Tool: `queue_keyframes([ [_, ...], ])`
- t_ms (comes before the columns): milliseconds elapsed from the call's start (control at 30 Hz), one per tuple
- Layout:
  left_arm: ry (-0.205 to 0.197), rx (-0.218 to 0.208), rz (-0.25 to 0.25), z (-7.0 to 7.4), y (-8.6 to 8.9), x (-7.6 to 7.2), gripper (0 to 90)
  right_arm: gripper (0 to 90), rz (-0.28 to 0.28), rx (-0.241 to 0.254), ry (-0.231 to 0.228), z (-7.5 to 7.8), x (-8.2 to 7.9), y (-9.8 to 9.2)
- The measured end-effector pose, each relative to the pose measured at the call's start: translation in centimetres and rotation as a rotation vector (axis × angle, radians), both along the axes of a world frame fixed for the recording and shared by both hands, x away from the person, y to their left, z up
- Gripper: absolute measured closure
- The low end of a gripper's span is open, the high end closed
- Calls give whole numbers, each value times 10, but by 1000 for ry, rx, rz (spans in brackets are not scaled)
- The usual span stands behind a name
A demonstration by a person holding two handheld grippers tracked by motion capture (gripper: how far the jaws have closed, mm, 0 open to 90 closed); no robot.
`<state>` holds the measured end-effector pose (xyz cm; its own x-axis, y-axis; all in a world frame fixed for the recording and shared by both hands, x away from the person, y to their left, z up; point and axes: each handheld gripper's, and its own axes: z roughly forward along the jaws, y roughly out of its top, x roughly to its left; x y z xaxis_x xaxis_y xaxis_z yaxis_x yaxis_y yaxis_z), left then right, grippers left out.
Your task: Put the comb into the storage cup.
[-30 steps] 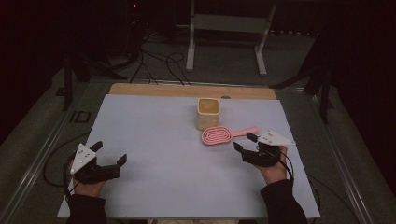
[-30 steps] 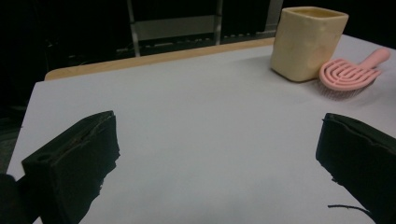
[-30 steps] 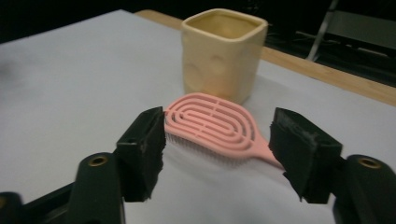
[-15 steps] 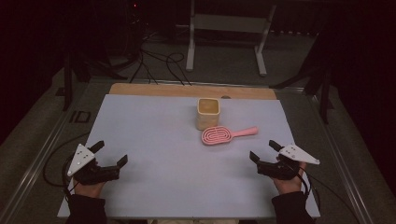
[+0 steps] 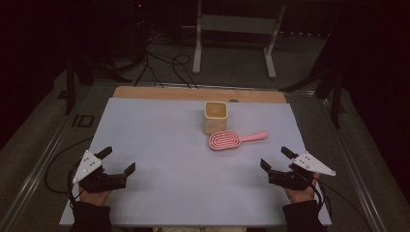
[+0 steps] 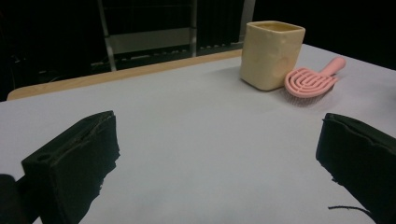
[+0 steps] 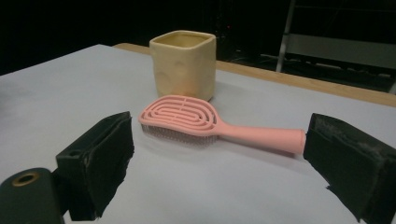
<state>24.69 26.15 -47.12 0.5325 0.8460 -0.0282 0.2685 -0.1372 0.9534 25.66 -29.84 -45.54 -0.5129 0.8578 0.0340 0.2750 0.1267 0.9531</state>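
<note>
Both tongs open, empty: left tongs (image 5: 118, 163), right tongs (image 5: 277, 160) well back from cup (image 5: 215, 117). Brush (image 5: 234, 140) lies flat just beside cup. I judge placing done; nothing left.

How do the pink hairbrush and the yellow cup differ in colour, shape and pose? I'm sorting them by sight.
The pink hairbrush lies flat on the table; the yellow cup stands upright. The hairbrush is long and thin, with an oval slotted head and a straight handle; the cup is a squarish, open-topped block with dimpled sides. The hairbrush is low, the cup clearly taller. Both sit close together on the pale table cover, free of any jaws.
</note>
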Motion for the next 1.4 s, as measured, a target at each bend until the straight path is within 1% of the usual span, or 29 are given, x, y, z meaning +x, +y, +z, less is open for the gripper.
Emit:
queue_keyframes([
  [167,8,6,0,-2,-1,1,0,84,-11,12,10,-1,1,-3],
  [267,10,15,1,-2,-2,1,0,83,-5,6,34,-3,2,-2],
  [333,12,20,1,-3,-3,1,0,80,2,7,39,-3,3,-1],
  [567,20,28,13,-4,-3,3,0,78,3,29,65,-1,6,-3],
  [667,19,21,18,-4,-2,3,0,77,-8,27,73,3,7,-5],
  [700,16,22,20,-4,-2,3,0,77,-6,37,79,4,7,-5],
  [800,16,21,26,-4,-1,3,0,78,-4,16,89,7,9,-3],
  [900,20,20,28,-5,-1,4,0,78,-10,15,91,12,11,0],
  [967,18,19,28,-4,-1,3,0,79,-6,8,97,16,13,2],
  [1000,16,20,28,-4,-1,3,0,79,5,5,108,19,15,4],
  [1067,17,20,28,-4,-1,4,0,80,16,1,108,24,18,6],
  [1133,17,19,27,-4,-1,4,0,80,23,3,130,29,22,7],
  [1233,16,22,26,-4,-2,4,0,80,36,14,147,34,27,9],
  [1333,16,20,27,-5,-2,4,0,79,51,26,149,38,31,11],
  [1400,18,24,25,-5,-3,4,0,80,48,22,143,41,32,12],
])
